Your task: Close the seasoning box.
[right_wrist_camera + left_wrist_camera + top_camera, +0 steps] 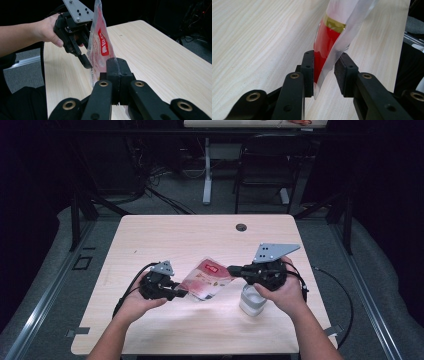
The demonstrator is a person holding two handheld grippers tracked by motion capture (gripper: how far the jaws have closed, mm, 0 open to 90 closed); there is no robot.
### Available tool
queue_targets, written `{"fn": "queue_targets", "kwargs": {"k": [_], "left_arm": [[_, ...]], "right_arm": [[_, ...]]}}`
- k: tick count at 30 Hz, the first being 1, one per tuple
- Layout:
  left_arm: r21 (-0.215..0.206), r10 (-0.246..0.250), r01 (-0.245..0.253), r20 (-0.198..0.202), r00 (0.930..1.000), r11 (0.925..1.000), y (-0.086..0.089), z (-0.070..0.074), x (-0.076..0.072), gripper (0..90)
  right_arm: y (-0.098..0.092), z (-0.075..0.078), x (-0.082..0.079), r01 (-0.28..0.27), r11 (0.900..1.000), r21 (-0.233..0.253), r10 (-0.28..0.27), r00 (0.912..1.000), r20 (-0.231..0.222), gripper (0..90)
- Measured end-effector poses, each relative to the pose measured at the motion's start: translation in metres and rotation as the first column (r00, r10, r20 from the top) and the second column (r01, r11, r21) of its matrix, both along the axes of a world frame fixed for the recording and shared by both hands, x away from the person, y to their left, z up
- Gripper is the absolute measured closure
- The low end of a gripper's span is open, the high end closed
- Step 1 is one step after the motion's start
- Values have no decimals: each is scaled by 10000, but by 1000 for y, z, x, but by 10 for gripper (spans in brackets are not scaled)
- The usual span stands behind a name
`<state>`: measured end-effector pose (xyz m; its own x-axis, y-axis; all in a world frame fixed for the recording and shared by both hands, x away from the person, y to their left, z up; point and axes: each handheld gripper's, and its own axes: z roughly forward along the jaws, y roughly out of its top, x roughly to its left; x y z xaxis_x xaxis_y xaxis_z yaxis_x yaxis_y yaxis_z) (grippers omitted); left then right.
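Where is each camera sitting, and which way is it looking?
High view: above the table, looking down; both forearms and grippers show.
Left gripper view: on the left gripper, jaws either side of the red packet.
Right gripper view: on the right gripper, facing the left hand.
All share the packet.

Right gripper (117, 65): two black jaws pressed tight together, pinching the near edge of a clear plastic pouch with red and pink printing (100, 46). Pouch stands on edge above the pale wood-grain table (160, 55). Beyond it, a hand (47, 31) holds the left gripper (86, 63), its black jaw tip at the pouch's far side.
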<state>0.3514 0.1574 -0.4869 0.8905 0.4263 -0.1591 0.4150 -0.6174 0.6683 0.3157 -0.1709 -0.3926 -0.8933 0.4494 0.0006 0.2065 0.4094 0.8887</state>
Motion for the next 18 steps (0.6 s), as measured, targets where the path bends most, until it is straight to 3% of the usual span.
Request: {"fn": "queue_targets", "kwargs": {"k": [7,8,12,13,18], "left_arm": [[381,250,-255,144,9996,9989,-2,-14,-2,700],[246,143,-143,26,9999,9996,-1,-16,-2,700],[431,346,-351,128,9993,9985,2,-24,-3,699],[287,303,-303,13,9995,9991,3,-26,-2,699],[487,394,-390,-59,9992,9980,3,-34,-1,697]], "right_arm": [[9,-6,0,-43,9992,-392,40,10000,-58,900],[11,-6,0,-67,9990,-451,63,9999,-78,900],[15,-12,3,-74,9987,-504,62,9997,-240,900],[16,-14,3,-89,9988,-490,74,9995,-296,900],[21,-20,6,-126,9981,-598,103,9992,-395,900]]}}
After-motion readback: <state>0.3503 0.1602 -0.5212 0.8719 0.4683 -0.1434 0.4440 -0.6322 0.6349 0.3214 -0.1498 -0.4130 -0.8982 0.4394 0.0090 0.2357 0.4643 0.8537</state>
